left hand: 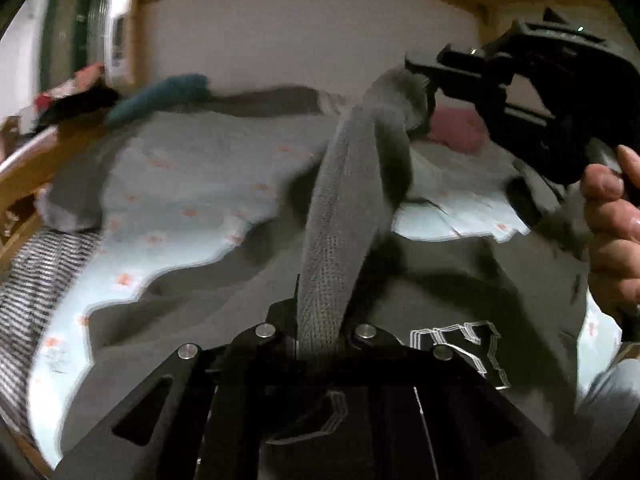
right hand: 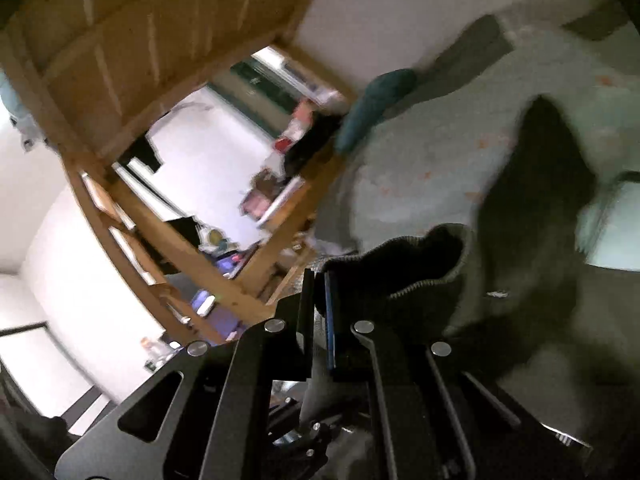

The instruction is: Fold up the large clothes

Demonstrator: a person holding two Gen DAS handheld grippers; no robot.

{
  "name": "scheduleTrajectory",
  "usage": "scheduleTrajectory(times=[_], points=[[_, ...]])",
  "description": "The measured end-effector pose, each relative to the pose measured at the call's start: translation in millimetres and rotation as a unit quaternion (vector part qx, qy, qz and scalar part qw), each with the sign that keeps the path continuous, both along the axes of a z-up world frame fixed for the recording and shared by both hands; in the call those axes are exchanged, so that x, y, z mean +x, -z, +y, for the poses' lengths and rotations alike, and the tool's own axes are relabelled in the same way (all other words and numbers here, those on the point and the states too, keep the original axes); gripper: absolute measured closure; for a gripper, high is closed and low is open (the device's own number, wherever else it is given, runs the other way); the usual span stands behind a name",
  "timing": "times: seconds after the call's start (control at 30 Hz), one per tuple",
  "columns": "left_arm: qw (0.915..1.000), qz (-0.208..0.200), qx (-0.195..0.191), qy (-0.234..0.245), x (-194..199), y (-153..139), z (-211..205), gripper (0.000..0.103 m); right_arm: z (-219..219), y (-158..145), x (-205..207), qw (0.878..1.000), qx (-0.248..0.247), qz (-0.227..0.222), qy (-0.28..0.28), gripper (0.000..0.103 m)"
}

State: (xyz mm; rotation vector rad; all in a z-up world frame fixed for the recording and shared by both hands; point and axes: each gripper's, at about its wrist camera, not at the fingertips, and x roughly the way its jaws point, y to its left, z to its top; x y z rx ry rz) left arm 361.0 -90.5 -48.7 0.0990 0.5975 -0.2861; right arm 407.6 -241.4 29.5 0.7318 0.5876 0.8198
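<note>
Both jaws clamp grey knit sweatshirt (left hand: 340,216): left on ribbed band, right on cuff.

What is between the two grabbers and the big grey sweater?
Nothing visible. The left gripper is already shut on a sleeve of the grey sweater, and the right gripper is shut on its ribbed cuff. The sweater hangs straight over the flowered bedsheet.

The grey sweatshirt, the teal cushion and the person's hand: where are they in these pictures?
grey sweatshirt (left hand: 340,216), left wrist view, on the lifted ribbed strip.
teal cushion (left hand: 160,94), left wrist view, on its middle, at the bed's far side.
right hand (left hand: 612,232), left wrist view, on the fingers.
</note>
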Motion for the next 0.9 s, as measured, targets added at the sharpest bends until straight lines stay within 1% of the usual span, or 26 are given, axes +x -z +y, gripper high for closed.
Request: scheduleTrajectory(times=[0.07, 0.1, 0.13, 0.17, 0.23, 0.3, 0.33, 0.37, 0.4, 0.43, 0.47, 0.5, 0.53, 0.57, 0.6, 0.63, 0.67, 0.7, 0.73, 0.8, 0.83, 0.87, 0.9], points=[[0.9995, 0.023, 0.011, 0.018, -2, 15, -25, 0.096, -35, 26, -11, 0.999, -0.01, 0.024, 0.034, 0.098], [0.9988, 0.037, 0.012, 0.028, -6, 22, -36, 0.095, -45, 37, -14, 0.998, -0.012, 0.034, 0.044, 0.098], [0.9974, 0.056, 0.009, 0.046, -15, 27, -46, 0.094, -60, 55, -20, 0.997, -0.016, 0.05, 0.059, 0.098], [0.9966, 0.061, 0.004, 0.055, -25, 28, -51, 0.089, -76, 75, -27, 0.995, -0.013, 0.067, 0.072, 0.098], [0.9943, 0.07, -0.011, 0.08, -43, 20, -52, 0.082, -96, 100, -39, 0.993, 0.001, 0.083, 0.089, 0.098], [0.9928, 0.073, -0.033, 0.089, -56, -1, -43, 0.076, -117, 124, -55, 0.99, 0.029, 0.089, 0.104, 0.098], [0.9916, 0.076, -0.053, 0.089, -57, -15, -31, 0.073, -122, 130, -59, 0.99, 0.038, 0.087, 0.109, 0.098], [0.9912, 0.08, -0.066, 0.083, -54, -26, -19, 0.055, -128, 139, -63, 0.989, 0.048, 0.089, 0.11, 0.098], [0.9911, 0.084, -0.075, 0.071, -49, -37, -4, 0.034, -133, 147, -65, 0.988, 0.047, 0.097, 0.113, 0.098], [0.9905, 0.09, -0.08, 0.067, -43, -46, 10, 0.029, -133, 152, -65, 0.988, 0.041, 0.103, 0.111, 0.098], [0.9883, 0.099, -0.09, 0.072, -37, -54, 24, 0.025, -132, 158, -64, 0.988, 0.029, 0.115, 0.103, 0.096], [0.9858, 0.111, -0.099, 0.078, -31, -58, 35, 0.011, -129, 163, -63, 0.987, 0.008, 0.131, 0.097, 0.096], [0.9844, 0.122, -0.101, 0.077, -25, -59, 41, 0.008, -124, 167, -62, 0.985, -0.004, 0.144, 0.089, 0.085], [0.9844, 0.132, -0.096, 0.065, -16, -58, 52, 0.008, -119, 170, -60, 0.984, -0.01, 0.164, 0.074, 0.042], [0.9858, 0.135, -0.087, 0.048, -12, -56, 58, 0.008, -112, 174, -59, 0.982, -0.005, 0.183, 0.047, 0.021], [0.9867, 0.137, -0.08, 0.035, -10, -54, 62, 0.008, -109, 171, -62, 0.985, 0.004, 0.171, 0.026, 0.013], [0.9873, 0.134, -0.081, 0.026, -7, -52, 67, 0.008, -100, 165, -66, 0.987, 0.008, 0.159, 0.002, 0.007], [0.9869, 0.137, -0.081, 0.025, -5, -47, 68, 0.008, -93, 163, -68, 0.987, 0.016, 0.159, -0.02, 0.006], [0.9866, 0.14, -0.08, 0.025, -2, -43, 67, 0.008, -81, 163, -71, 0.983, 0.039, 0.17, -0.062, 0.003], [0.9868, 0.144, -0.072, 0.01, 2, -29, 64, 0.008, -50, 173, -84, 0.966, 0.092, 0.196, -0.138, 0.003], [0.9872, 0.145, -0.065, 0.007, 4, -22, 62, 0.008, -38, 180, -90, 0.96, 0.098, 0.209, -0.157, 0.003], [0.9878, 0.146, -0.052, 0.008, 7, -18, 61, 0.008, -18, 187, -102, 0.956, 0.078, 0.224, -0.171, 0.003], [0.9886, 0.147, -0.033, 0.006, 10, -10, 57, 0.008, 0, 188, -114, 0.961, 0.012, 0.222, -0.163, 0.003]])
